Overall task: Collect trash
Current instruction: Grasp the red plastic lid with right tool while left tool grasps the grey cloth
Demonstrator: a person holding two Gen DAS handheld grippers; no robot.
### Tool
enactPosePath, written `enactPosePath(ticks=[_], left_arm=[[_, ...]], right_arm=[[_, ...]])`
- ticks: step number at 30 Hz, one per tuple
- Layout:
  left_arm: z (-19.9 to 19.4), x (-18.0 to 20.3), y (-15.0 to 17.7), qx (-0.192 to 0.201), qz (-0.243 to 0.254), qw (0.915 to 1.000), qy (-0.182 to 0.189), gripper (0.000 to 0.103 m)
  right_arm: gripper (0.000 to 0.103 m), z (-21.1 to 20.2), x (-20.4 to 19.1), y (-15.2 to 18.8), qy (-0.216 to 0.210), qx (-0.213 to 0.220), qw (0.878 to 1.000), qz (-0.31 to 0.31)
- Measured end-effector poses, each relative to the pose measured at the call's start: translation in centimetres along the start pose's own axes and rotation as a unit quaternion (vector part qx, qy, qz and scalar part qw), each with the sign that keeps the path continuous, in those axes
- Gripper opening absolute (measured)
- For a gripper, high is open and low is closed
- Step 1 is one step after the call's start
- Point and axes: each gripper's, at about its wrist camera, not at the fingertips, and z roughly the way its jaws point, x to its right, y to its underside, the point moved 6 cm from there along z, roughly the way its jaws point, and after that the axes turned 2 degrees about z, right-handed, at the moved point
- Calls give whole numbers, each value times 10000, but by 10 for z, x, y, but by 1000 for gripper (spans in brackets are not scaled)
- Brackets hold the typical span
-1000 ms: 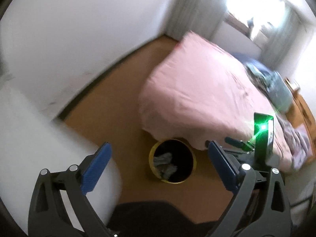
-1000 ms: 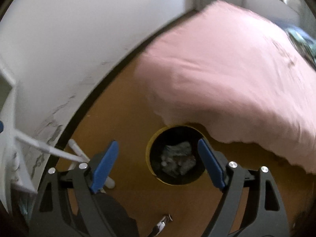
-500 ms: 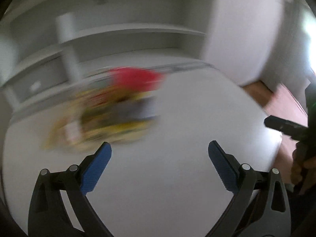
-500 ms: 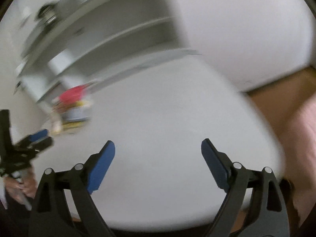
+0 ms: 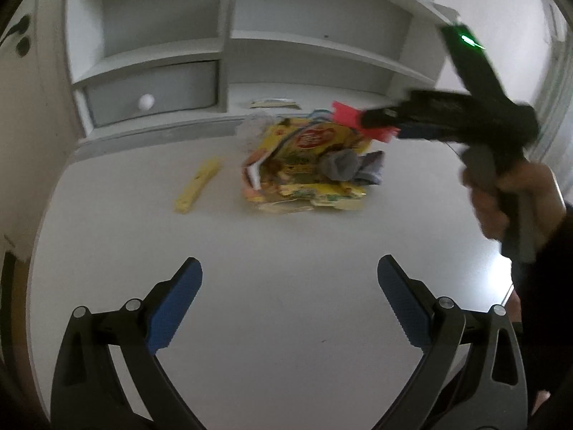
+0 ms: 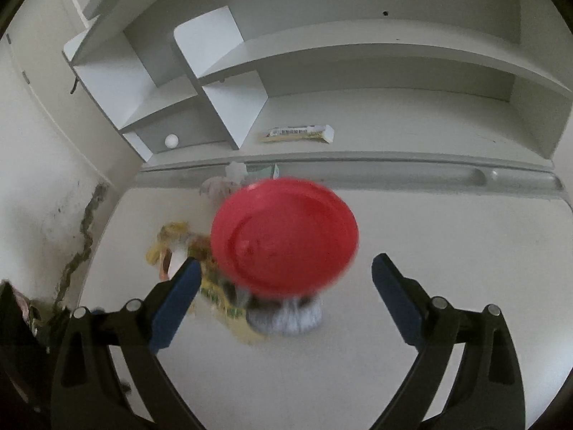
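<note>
With jaws just widened and empty, the right gripper [image 6: 283, 276] is poised over 1 stiff, light red lid [image 6: 284, 234], best pinched across its rim.

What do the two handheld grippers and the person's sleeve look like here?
Both the left gripper and the right gripper have black frames with silver pivot bolts and two fingers faced with ribbed blue pads. In the left wrist view, the right gripper body carries a glowing green light, and the hand on it wears a dark sleeve.
</note>
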Motion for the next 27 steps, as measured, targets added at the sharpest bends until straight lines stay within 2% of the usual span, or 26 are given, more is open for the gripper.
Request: enactPosePath(ticks=[3, 4, 7, 12, 14, 21, 22, 23, 24, 26, 27], left_arm=[[12, 17, -8, -17, 212, 9998, 27, 95], [19, 22, -13, -36, 253, 9997, 41, 95], [37, 39, -29, -66, 331, 9993, 155, 95], [74, 69, -57, -65, 604, 9981, 37, 95], [87, 74, -63, -157, 619, 9979, -125, 95], [112, 81, -74, -267, 661, 9958, -581, 94], [114, 83, -73, -301, 697, 9953, -597, 88], [115, 85, -72, -368, 744, 9946, -622, 69], [114, 85, -69, -428, 751, 9941, -656, 60], [110, 86, -65, -550, 667, 9943, -630, 32], [104, 88, -65, -543, 601, 9947, -635, 28]], right_arm=[[91, 11, -2, -8, -161, -43, 9999, 19], [79, 14, -1, -9, -227, -99, 9997, 32], [80, 12, -3, -10, -287, -92, 9995, -86], [80, -32, 18, -3, -259, 231, 9994, -62], [80, -50, 31, 5, -238, 341, 9991, 10], [80, -106, 80, 48, -76, 569, 9979, 308], [80, -113, 89, 55, -32, 590, 9975, 376], [80, -118, 96, 61, -10, 603, 9973, 428], [80, -123, 103, 68, 19, 627, 9968, 492], [80, -138, 119, 83, 101, 713, 9953, 651], [80, -145, 126, 89, 128, 759, 9944, 719]])
